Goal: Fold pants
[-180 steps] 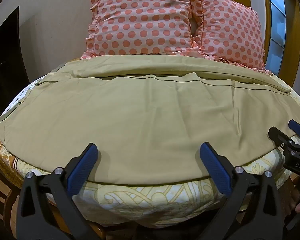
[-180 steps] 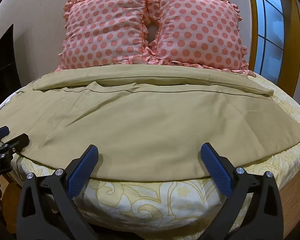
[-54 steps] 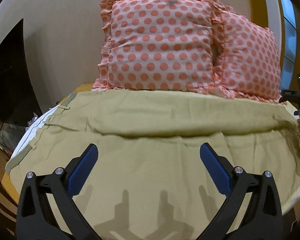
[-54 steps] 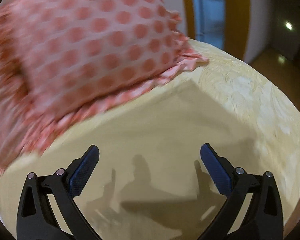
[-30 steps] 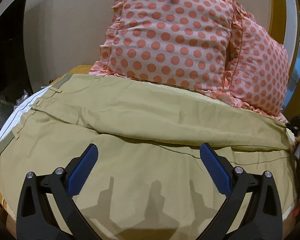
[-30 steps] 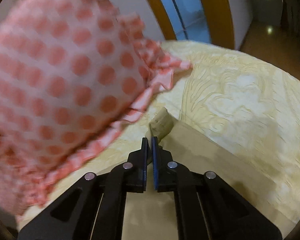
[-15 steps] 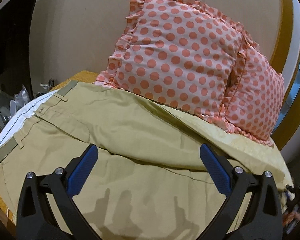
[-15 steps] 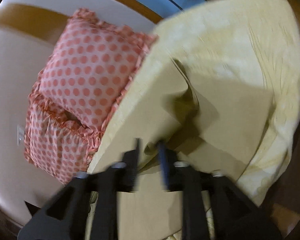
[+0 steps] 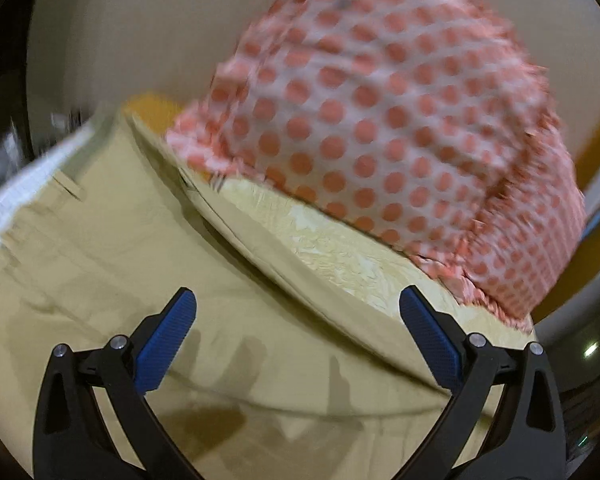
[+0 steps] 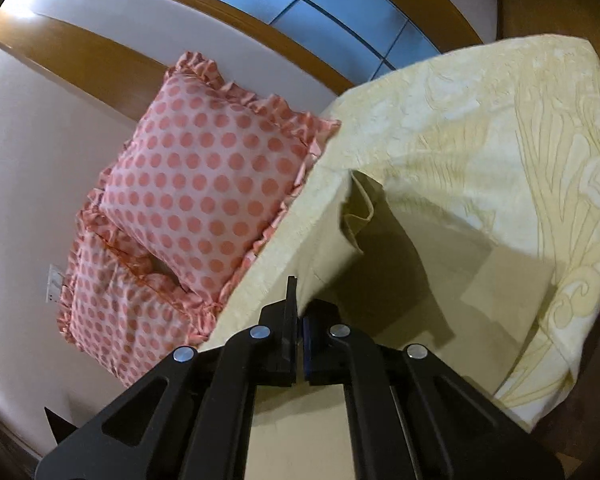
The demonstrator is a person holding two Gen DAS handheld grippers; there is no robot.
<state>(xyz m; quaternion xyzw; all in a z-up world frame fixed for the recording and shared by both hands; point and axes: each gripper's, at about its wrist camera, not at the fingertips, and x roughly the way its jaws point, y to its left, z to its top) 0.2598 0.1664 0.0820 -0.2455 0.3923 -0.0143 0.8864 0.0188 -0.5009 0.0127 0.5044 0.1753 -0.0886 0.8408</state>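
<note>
Khaki pants lie spread on the bed, waistband at the left. My left gripper is open and empty, hovering above the pants near their far edge. My right gripper is shut on a pant leg and holds it lifted above the bed, so the cloth hangs folded in front of the fingers. The rest of the pants lies beneath on the sheet. The right wrist view is strongly tilted.
Two pink polka-dot pillows lean against the wall at the head of the bed. The pale yellow patterned bedsheet shows beyond the pants. A wood-framed window is behind the bed.
My right gripper closed on the far pant leg's end and lifted it up off the bed. My left gripper swung toward the pillows and stays open.
</note>
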